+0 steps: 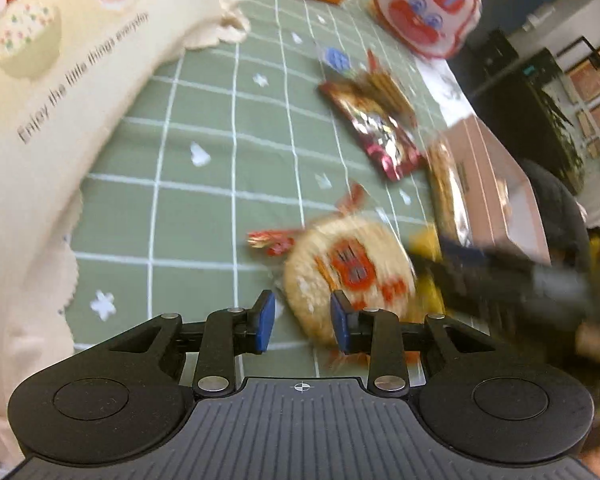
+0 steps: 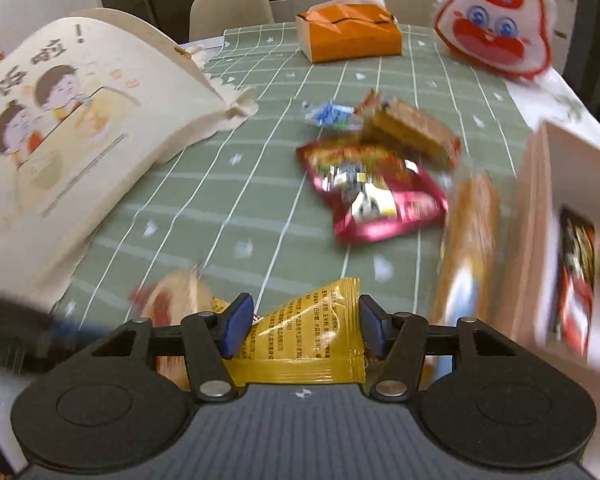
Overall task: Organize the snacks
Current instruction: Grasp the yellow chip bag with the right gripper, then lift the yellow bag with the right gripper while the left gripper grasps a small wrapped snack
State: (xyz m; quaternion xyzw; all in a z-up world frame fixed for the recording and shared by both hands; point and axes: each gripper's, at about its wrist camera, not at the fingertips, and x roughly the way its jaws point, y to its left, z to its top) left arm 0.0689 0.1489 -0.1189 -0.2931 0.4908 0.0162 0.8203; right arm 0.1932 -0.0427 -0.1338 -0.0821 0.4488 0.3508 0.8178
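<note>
My left gripper [image 1: 302,323] is open, its blue pads [image 1: 265,322] just short of a round rice cracker pack [image 1: 348,276] with red print lying on the green checked tablecloth [image 1: 204,160]. My right gripper [image 2: 303,330] is open with a yellow snack packet [image 2: 304,344] lying between its pads; I cannot tell whether they touch it. A red foil packet [image 2: 374,196], a brown wafer pack [image 2: 416,130], a small blue candy [image 2: 332,114] and a long biscuit pack [image 2: 466,240] lie ahead. A pale box [image 2: 572,216] at right holds snacks.
A cream cartoon-printed bag [image 1: 60,92] stands at left, also in the right wrist view [image 2: 60,152]. An orange tissue box [image 2: 350,32] and a rabbit-face bag [image 2: 496,28] sit at the far end. Chairs stand behind the table. The table edge runs at right.
</note>
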